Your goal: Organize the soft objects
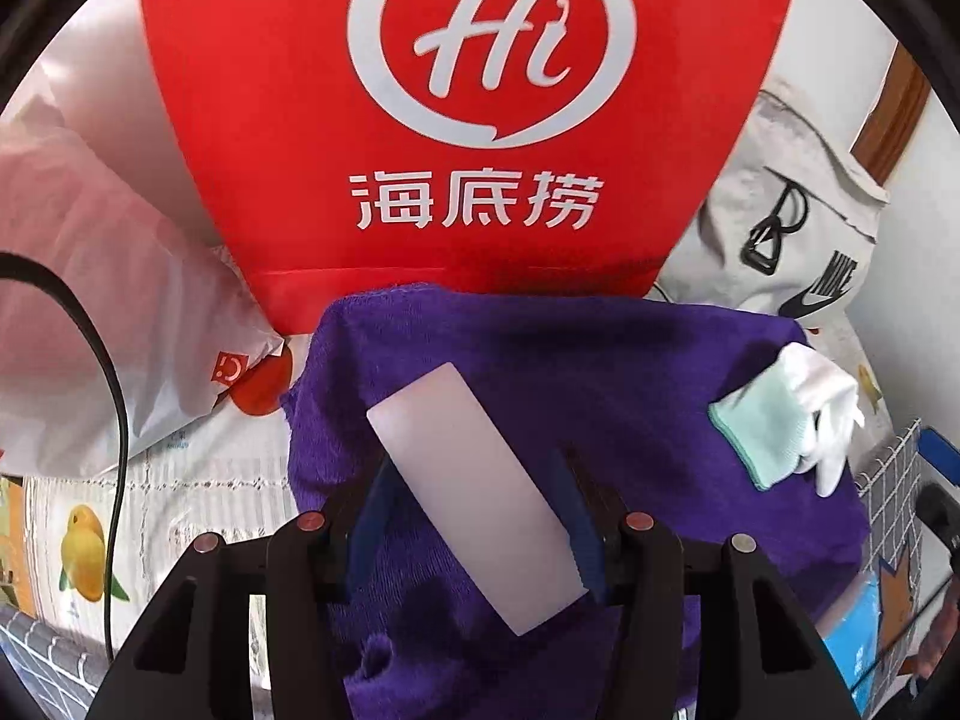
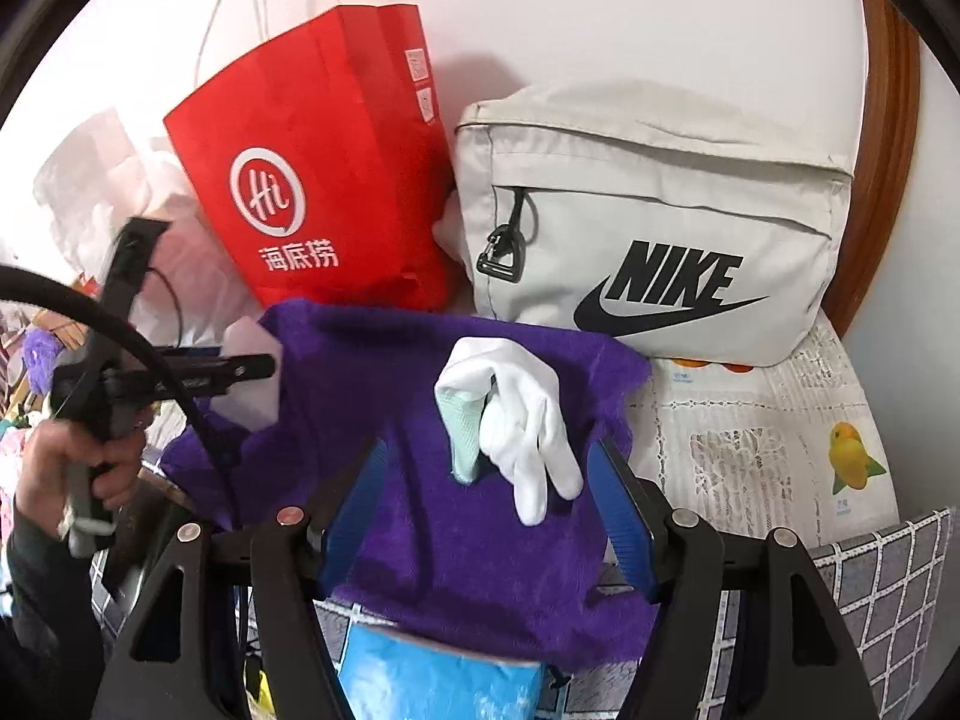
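Glove [image 2: 516, 426] lies on purple towel [image 2: 420, 420] between right gripper's [image 2: 489, 504] parted, empty jaws; left gripper [image 1: 480, 516] clamps a translucent slab [image 1: 474, 498].

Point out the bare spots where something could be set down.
Bare tablecloth lies right of the purple towel, below the Nike bag. The rear is crowded: red bag and Nike bag touch the towel's far edge.

My view is bright and evenly lit; shadows stay soft, focus is sharp, and fisheye bending darkens every corner.
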`<state>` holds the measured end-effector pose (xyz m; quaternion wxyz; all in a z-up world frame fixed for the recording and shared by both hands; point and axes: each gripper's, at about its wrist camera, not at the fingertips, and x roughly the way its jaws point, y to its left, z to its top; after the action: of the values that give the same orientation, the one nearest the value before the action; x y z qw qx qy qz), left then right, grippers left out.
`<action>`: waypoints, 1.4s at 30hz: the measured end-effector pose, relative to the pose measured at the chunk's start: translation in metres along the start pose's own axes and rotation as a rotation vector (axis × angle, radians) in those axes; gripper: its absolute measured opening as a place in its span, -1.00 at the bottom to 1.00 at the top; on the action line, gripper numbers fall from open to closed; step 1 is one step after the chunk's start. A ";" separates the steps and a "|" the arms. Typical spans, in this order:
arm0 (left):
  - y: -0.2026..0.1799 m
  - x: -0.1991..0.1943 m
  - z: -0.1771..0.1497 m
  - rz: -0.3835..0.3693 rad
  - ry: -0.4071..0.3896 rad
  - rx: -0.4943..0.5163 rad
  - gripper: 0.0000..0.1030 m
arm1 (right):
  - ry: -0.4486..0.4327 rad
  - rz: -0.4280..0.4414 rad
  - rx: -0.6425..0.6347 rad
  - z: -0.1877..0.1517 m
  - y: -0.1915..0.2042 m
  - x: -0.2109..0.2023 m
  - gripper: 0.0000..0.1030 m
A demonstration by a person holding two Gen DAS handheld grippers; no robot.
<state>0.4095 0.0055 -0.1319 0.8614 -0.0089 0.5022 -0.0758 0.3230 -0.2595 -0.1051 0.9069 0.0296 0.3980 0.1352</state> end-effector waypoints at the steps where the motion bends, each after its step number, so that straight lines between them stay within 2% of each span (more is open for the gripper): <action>1: -0.001 0.003 0.002 0.004 0.005 0.002 -0.02 | -0.001 -0.003 -0.004 -0.002 0.002 -0.002 0.34; 8: -0.002 0.024 0.006 0.006 0.058 0.011 -0.02 | 0.011 -0.014 -0.025 -0.016 0.005 -0.005 0.34; 10: -0.001 0.024 0.005 -0.002 0.058 0.007 0.05 | 0.011 -0.018 -0.029 -0.018 0.005 -0.006 0.34; 12: -0.002 0.025 0.004 0.010 0.064 0.013 0.28 | 0.010 -0.013 -0.024 -0.021 0.004 -0.008 0.34; 15: -0.007 0.024 -0.001 0.035 0.053 0.033 0.36 | 0.009 -0.006 -0.013 -0.026 0.002 -0.011 0.34; 21: -0.023 0.014 -0.013 0.081 0.036 0.067 0.36 | 0.011 -0.002 0.004 -0.034 0.003 -0.019 0.34; 27: -0.021 -0.018 -0.027 0.036 0.017 0.028 0.36 | -0.002 0.012 0.024 -0.042 0.008 -0.036 0.34; 34: -0.019 -0.075 -0.061 -0.004 -0.075 0.024 0.36 | -0.028 0.025 0.024 -0.059 0.023 -0.073 0.34; 38: -0.011 -0.110 -0.089 -0.088 -0.122 -0.010 0.36 | -0.035 0.046 0.015 -0.077 0.038 -0.095 0.36; 42: -0.008 -0.135 -0.122 -0.115 -0.144 -0.048 0.36 | -0.032 0.076 -0.001 -0.100 0.056 -0.111 0.41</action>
<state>0.2374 0.0238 -0.0756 0.8889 -0.0637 0.4394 -0.1124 0.1657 -0.2406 -0.0852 0.9073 0.0461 0.3821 0.1692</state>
